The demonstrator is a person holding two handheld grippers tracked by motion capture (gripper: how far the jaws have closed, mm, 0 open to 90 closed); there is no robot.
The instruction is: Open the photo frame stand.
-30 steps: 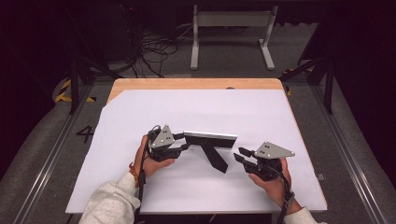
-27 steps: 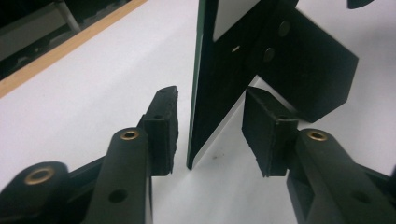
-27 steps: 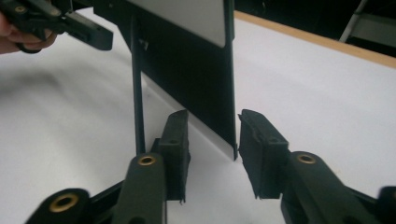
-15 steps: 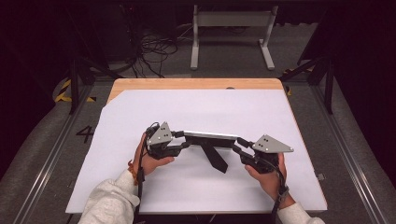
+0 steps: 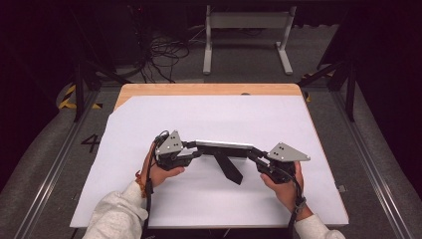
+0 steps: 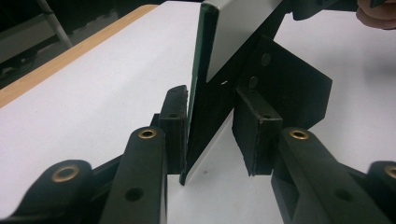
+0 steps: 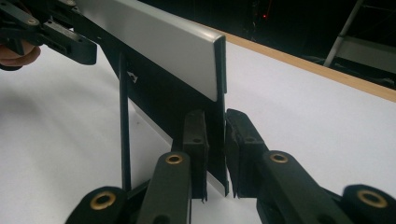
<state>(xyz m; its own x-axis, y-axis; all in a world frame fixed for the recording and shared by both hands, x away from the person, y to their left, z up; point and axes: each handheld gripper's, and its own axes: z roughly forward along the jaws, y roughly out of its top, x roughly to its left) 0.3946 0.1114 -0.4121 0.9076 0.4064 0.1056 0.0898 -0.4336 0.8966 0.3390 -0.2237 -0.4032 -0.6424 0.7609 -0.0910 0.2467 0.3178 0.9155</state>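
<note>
- The flat silver panel stands on edge on the white table cover, spanning from one gripper to the other.
- Left gripper: jaws have just been closing; one pad touches the panel's end, the other stands clear.
- Right gripper: jaws have just been closing and now pinch the opposite end, likely to steady the panel.
- Its black hinged stand props it from behind.

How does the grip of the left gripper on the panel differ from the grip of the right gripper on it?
The left gripper has one pad against the upright silver panel, while its other pad stands apart from it, so it is open. The right gripper has both pads pressed on the panel's edge. In the high view the left gripper is at the panel's left end, the right gripper at its right end. The jaws of both have just been closing.
</note>
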